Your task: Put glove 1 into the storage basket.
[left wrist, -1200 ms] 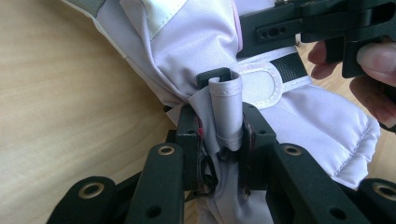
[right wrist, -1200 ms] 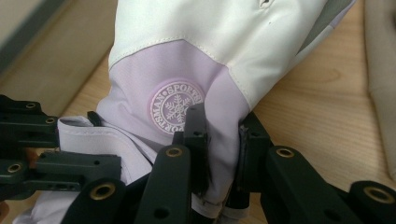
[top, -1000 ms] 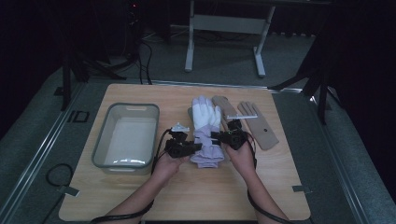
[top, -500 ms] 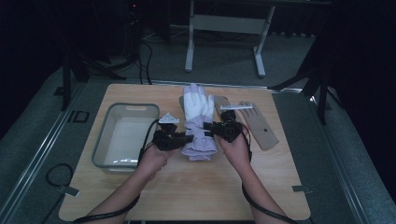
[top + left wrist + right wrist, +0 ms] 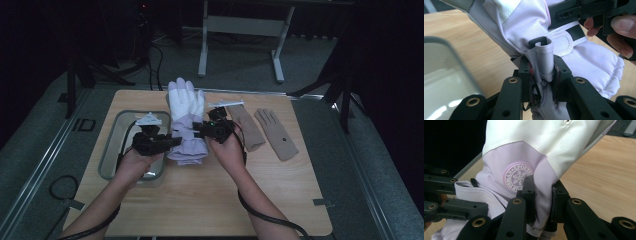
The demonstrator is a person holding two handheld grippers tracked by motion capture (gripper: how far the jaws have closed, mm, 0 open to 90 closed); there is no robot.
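1. At the centre of the high view, a padded white and lilac ski glove [image 5: 186, 120] is held above the light wooden table [image 5: 210, 200].
2. Its cuff is pinched by the left gripper [image 5: 543, 75].
3. Its other edge is clamped by the right gripper [image 5: 543, 195].

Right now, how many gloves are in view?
3: one white-and-lilac ski glove held between both claws at the table's middle, and two tan gloves lying flat to its right. Another could hide beneath the ski glove.
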